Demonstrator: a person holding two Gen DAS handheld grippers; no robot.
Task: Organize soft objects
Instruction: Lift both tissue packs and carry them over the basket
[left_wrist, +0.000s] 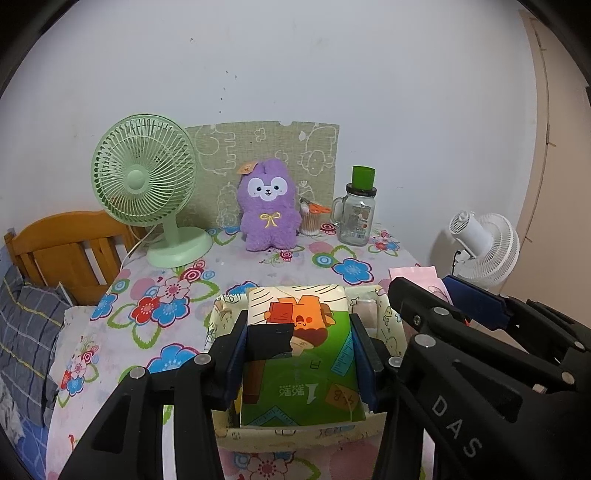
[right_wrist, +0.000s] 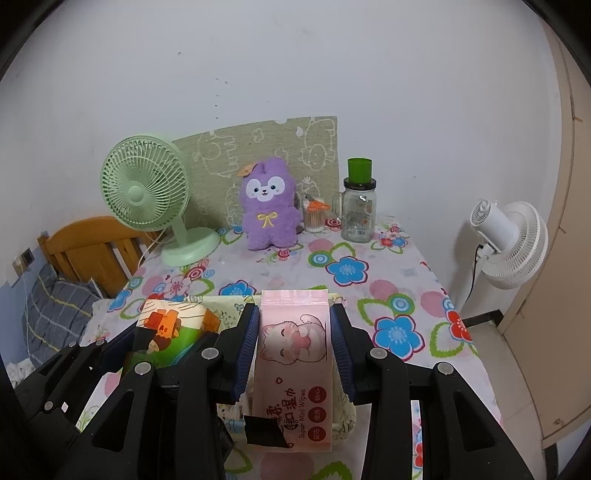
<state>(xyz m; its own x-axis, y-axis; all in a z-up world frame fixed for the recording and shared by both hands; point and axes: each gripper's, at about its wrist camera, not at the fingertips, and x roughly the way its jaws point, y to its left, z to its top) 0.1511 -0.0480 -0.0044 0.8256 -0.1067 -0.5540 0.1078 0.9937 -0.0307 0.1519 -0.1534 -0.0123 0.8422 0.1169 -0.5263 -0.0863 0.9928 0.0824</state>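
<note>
My left gripper (left_wrist: 298, 343) is shut on a green and yellow tissue pack (left_wrist: 301, 369) and holds it over a cream fabric basket (left_wrist: 388, 325) at the table's near edge. My right gripper (right_wrist: 294, 347) is shut on a pink wet-wipes pack (right_wrist: 293, 369) with a cat drawing, just to the right of the tissue pack (right_wrist: 170, 328) and over the same basket (right_wrist: 343, 421). The right gripper's fingers (left_wrist: 476, 299) show at the right of the left wrist view. A purple plush toy (left_wrist: 269, 206) sits upright at the back of the table.
On the flowered tablecloth (left_wrist: 166, 295) stand a green desk fan (left_wrist: 147, 184), a glass mug jar with a green cup on top (left_wrist: 356, 210) and a cotton-swab cup (left_wrist: 310, 218). A wooden bed frame (left_wrist: 66, 243) is at the left, a white fan (right_wrist: 509, 243) at the right.
</note>
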